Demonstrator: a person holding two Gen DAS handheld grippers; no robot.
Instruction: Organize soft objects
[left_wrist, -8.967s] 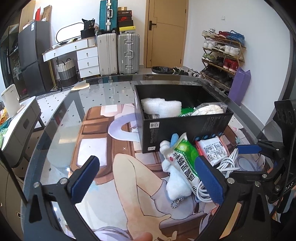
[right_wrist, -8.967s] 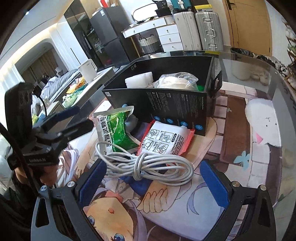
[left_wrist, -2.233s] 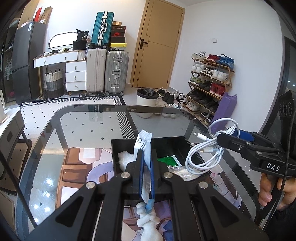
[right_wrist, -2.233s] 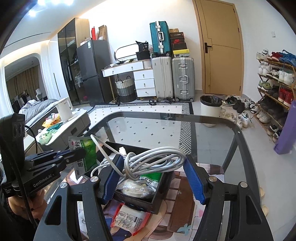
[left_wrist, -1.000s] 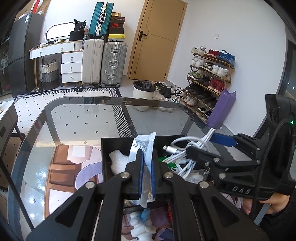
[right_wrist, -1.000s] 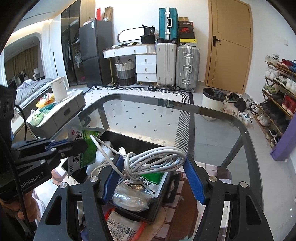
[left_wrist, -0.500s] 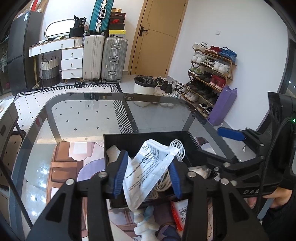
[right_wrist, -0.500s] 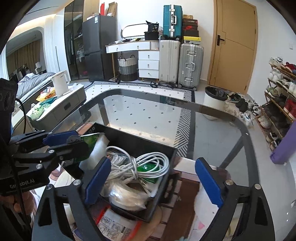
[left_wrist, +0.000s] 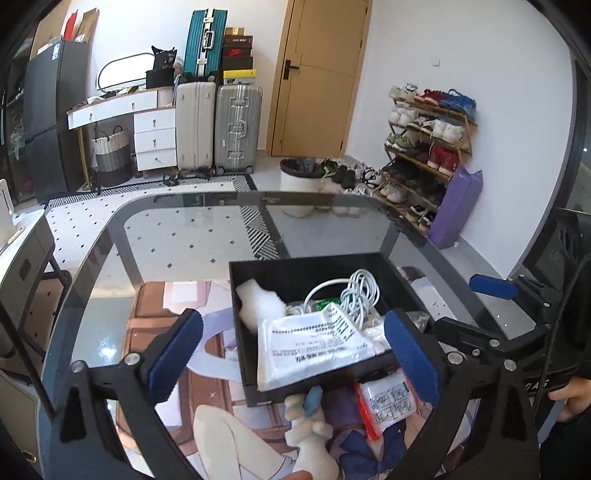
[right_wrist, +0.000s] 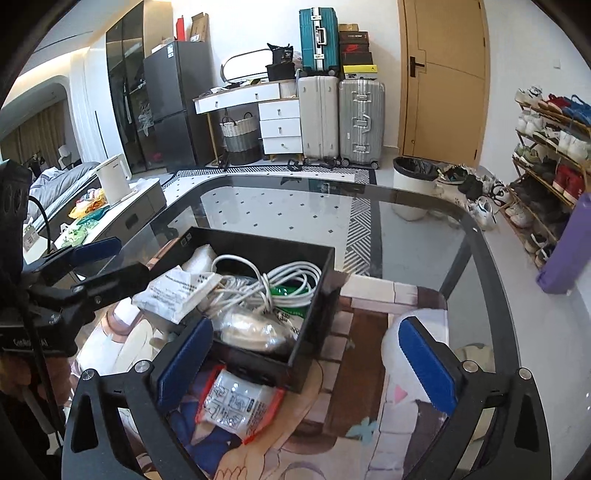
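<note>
Both claws spread wide and empty: left claw (left_wrist: 291, 352) over the near rim of the black box (left_wrist: 243, 306), right claw (right_wrist: 303, 365) at its near corner. Still out on the counter (left_wrist: 166, 240): red-edged packet (right_wrist: 236, 404), just below the right claw and nearer it, long axis slanting toward the box; white plush toy (left_wrist: 310, 432), below the left.

Left tongs (left_wrist: 291, 360) and right tongs (right_wrist: 304, 363) both gape wide, empty.
</note>
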